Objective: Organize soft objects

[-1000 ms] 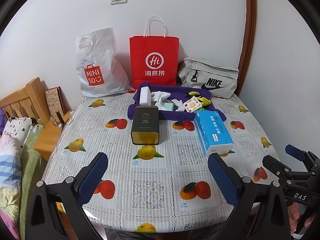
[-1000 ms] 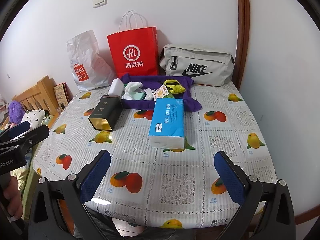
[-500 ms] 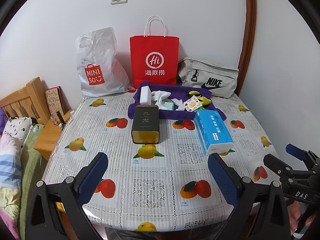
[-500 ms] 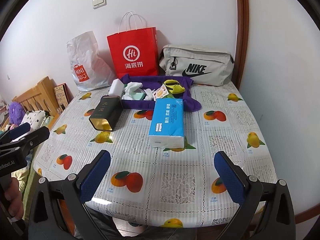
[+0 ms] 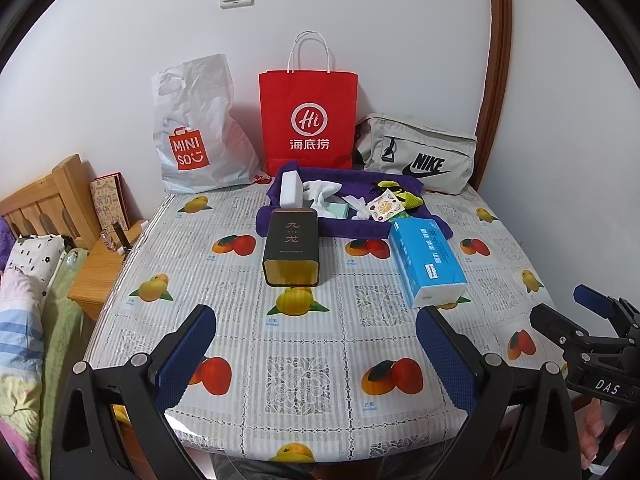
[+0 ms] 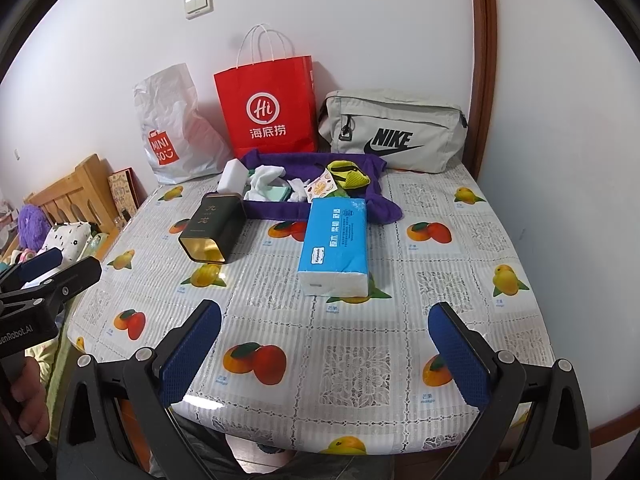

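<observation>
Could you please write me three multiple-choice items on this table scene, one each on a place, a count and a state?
1. Where does the blue tissue pack lie?
A. inside the red paper bag
B. flat on the tablecloth, in front of the purple cloth
C. on the wooden headboard

2. How many bags stand along the wall at the back of the table?
A. one
B. two
C. three

3. How are the two claws?
A. both open and empty
B. both shut on the dark tin
C. left open, right shut on the tissue pack

Answers:
1 B: the pack rests on the tablecloth just before the purple cloth.
2 C: a white plastic bag, a red paper bag and a grey bag.
3 A: the left claw and right claw are spread wide with nothing between them; the dark tin lies untouched.
</observation>
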`<state>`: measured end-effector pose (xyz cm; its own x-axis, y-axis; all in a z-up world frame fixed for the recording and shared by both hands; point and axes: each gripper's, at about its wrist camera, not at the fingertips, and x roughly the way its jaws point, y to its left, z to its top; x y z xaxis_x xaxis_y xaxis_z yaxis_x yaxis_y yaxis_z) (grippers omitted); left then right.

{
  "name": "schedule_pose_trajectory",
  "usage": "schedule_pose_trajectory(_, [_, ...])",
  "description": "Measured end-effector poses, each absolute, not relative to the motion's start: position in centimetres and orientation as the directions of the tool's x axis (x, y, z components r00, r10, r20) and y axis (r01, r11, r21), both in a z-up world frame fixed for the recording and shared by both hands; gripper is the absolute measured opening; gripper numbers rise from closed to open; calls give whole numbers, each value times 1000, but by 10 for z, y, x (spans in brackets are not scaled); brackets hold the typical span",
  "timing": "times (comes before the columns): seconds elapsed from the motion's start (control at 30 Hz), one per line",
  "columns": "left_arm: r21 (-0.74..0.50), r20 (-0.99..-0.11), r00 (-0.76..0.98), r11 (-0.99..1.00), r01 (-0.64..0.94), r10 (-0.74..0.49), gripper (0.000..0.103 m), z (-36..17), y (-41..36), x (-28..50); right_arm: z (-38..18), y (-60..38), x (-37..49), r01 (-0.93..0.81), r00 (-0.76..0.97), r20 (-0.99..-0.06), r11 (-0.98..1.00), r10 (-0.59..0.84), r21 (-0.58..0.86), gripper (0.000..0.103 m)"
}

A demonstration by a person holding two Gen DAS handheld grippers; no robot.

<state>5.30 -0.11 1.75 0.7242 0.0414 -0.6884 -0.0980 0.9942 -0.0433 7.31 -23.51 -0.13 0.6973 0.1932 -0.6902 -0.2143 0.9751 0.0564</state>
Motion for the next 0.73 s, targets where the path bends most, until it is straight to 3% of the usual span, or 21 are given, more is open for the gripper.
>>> schedule_pose_trajectory(0.73, [-39,-680,732,994,-100,47,101,18,0,52,-3,-234,75,-220,695,-691,974,198,58,102])
